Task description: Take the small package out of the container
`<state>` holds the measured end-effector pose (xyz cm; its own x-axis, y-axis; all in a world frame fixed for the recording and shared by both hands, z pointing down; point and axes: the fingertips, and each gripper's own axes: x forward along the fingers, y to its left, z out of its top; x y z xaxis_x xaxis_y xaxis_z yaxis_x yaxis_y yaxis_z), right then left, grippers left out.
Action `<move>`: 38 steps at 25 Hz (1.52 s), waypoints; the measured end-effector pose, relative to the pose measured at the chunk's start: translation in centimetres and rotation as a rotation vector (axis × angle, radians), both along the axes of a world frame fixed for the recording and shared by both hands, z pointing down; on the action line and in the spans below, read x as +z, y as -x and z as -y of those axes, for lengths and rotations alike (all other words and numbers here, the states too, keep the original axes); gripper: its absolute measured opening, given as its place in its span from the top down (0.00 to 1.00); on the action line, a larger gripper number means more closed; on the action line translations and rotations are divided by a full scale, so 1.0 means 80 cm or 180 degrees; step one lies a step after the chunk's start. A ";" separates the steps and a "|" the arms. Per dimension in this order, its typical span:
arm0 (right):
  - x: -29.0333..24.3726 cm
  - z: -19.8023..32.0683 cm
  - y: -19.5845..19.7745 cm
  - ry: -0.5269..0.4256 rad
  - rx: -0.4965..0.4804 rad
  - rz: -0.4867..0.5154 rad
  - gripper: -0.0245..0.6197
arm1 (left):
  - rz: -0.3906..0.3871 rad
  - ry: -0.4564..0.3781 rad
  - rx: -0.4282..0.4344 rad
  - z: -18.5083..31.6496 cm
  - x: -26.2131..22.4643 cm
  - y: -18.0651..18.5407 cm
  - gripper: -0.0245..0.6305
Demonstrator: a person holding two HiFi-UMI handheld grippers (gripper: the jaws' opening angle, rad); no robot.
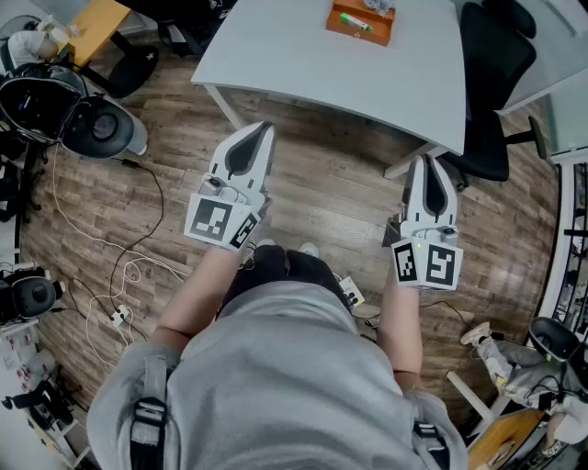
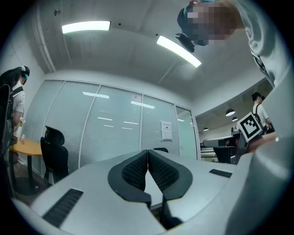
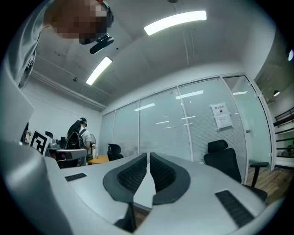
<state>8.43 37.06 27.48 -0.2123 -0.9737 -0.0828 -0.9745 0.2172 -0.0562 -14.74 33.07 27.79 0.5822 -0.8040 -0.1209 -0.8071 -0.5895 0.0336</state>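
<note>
An orange container (image 1: pixel 360 22) stands on the white table (image 1: pixel 303 64) at the top of the head view, with a green and white item inside it. My left gripper (image 1: pixel 264 128) is held up in front of the table's near edge, jaws shut and empty. My right gripper (image 1: pixel 430 162) hangs near the table's right leg, also shut with nothing in it. In the left gripper view the left gripper (image 2: pixel 148 153) points at a glass wall, its pads touching. The right gripper (image 3: pixel 148 156) in its own view shows the same closed pads. The small package cannot be told apart.
A black office chair (image 1: pixel 491 83) stands right of the table. Cables (image 1: pixel 110 266) and black gear (image 1: pixel 55 106) lie on the wooden floor at the left. A person (image 3: pixel 79 133) stands far off by a round table (image 3: pixel 98 159).
</note>
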 end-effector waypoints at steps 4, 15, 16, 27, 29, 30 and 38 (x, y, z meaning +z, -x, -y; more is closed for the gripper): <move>0.005 0.005 -0.010 -0.0014 -0.0073 0.0092 0.87 | -0.0004 -0.0016 -0.0049 0.005 0.006 -0.008 0.93; 0.011 0.039 -0.009 -0.0008 -0.0275 0.0211 0.87 | -0.0002 0.0022 -0.0151 0.038 0.012 -0.008 0.93; 0.012 0.047 -0.007 -0.0004 -0.0275 0.0200 0.87 | -0.0008 0.0028 -0.0148 0.046 0.014 -0.006 0.93; -0.003 0.200 0.025 -0.0034 -0.0101 0.0074 0.87 | -0.0159 0.0056 0.0066 0.226 0.015 0.016 0.93; -0.006 0.236 0.031 -0.0069 -0.0075 0.0070 0.87 | -0.0173 0.0060 0.0142 0.267 0.016 0.017 0.93; -0.007 0.251 0.032 -0.0086 -0.0052 0.0070 0.87 | -0.0177 0.0054 0.0188 0.286 0.015 0.015 0.93; -0.016 0.340 0.030 -0.0122 0.0094 0.0025 0.87 | -0.0198 0.0009 0.0374 0.397 0.013 0.003 0.93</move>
